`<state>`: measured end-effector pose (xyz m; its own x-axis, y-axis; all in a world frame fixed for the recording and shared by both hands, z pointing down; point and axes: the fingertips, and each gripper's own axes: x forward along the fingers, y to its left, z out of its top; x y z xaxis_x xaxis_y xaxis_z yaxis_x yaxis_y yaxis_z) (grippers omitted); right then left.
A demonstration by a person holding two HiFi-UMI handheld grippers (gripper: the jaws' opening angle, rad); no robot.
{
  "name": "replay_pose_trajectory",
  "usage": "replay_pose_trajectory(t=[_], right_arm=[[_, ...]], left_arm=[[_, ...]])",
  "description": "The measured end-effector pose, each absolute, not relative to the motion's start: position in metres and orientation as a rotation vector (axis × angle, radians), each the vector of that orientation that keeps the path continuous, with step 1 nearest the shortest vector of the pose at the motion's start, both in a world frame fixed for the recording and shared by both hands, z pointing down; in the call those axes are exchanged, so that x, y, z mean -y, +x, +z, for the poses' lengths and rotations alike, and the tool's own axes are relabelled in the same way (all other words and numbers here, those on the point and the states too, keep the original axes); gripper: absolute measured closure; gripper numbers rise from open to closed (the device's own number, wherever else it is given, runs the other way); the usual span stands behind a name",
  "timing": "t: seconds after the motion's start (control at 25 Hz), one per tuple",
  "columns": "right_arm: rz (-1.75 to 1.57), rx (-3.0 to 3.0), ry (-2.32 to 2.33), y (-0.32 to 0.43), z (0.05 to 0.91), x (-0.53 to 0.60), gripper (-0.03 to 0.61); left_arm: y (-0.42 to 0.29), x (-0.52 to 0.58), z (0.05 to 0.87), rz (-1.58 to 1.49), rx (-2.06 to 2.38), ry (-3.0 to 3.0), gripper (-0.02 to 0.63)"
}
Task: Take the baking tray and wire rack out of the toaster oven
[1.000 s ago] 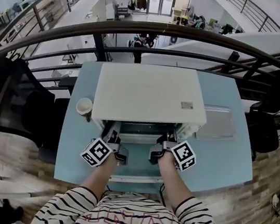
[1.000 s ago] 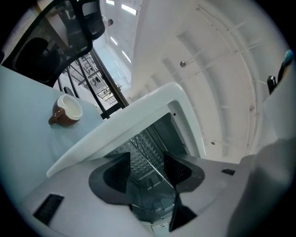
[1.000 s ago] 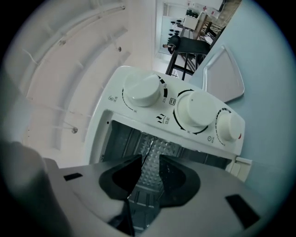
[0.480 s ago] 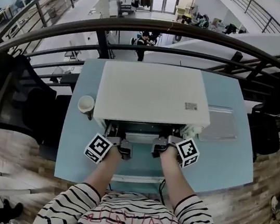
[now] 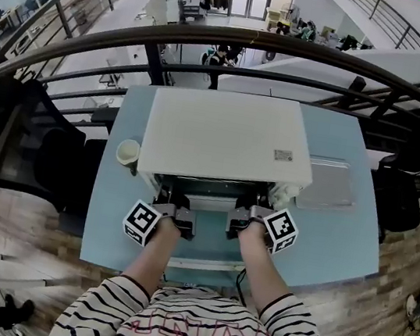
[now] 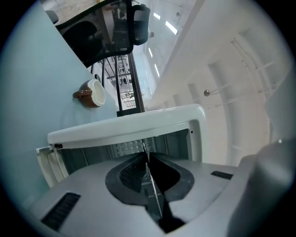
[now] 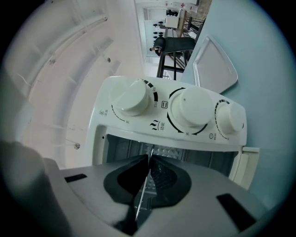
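Though toaster oven (image 5: 223, 134) bears label (image 5: 281, 156), print unreadable.

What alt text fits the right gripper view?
The right hand-held gripper is shut on a thin metal edge at the mouth of the open toaster oven. Three cream knobs show above; a metal tray lies on the blue table behind.

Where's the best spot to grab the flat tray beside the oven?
Pinch the raised rim of the tray on its near or right side. It lies flat on the table, so only the rim offers a hold, and the oven crowds its left side.
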<state>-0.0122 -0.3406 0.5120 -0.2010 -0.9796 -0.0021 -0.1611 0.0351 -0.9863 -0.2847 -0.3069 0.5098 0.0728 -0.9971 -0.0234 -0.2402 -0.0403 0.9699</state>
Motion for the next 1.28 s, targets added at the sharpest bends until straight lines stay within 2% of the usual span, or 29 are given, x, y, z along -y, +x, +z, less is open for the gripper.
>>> replay_pose_trajectory(t=[1.28], right_arm=[[-1.453, -1.526, -1.037, 0.002, 0.516, 0.172, 0.545]], left_arm=[[-0.265, 0.131, 0.504, -1.246, 1.266, 1.365, 0.58]])
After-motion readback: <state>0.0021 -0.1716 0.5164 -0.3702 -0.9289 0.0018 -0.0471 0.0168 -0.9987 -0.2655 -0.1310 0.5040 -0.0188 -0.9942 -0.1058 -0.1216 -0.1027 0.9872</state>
